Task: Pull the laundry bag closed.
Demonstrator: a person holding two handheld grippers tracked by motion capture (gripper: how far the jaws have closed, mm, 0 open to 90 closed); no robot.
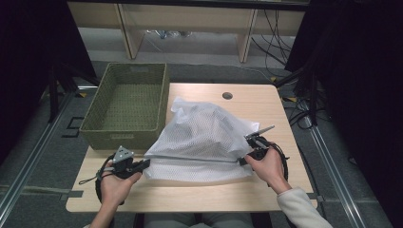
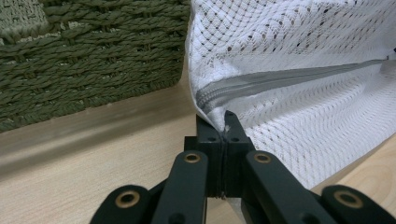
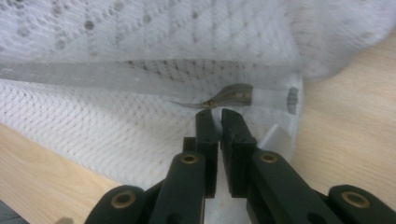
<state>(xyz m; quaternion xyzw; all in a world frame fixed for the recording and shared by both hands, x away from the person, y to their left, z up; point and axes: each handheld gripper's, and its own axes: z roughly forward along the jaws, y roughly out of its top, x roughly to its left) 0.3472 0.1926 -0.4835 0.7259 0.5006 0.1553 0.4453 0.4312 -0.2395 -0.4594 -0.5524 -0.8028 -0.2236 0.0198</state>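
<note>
Mesh bag (image 1: 202,137) edge pinched (both tongs), basket (image 1: 127,105) alongside

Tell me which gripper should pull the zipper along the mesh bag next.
Right. The right gripper sits at the zipper pull on the mesh bag, jaws nearly closed just below it. The left gripper is clamped on the bag's opposite corner, likely best kept anchoring it.

One mesh bag (image 1: 202,137) with one zipper (image 2: 280,79) at centre; one basket (image 1: 126,102) at ten o'clock; one table (image 1: 266,107); two grippers, left (image 1: 142,165) and right (image 1: 249,139); two hands.
</note>
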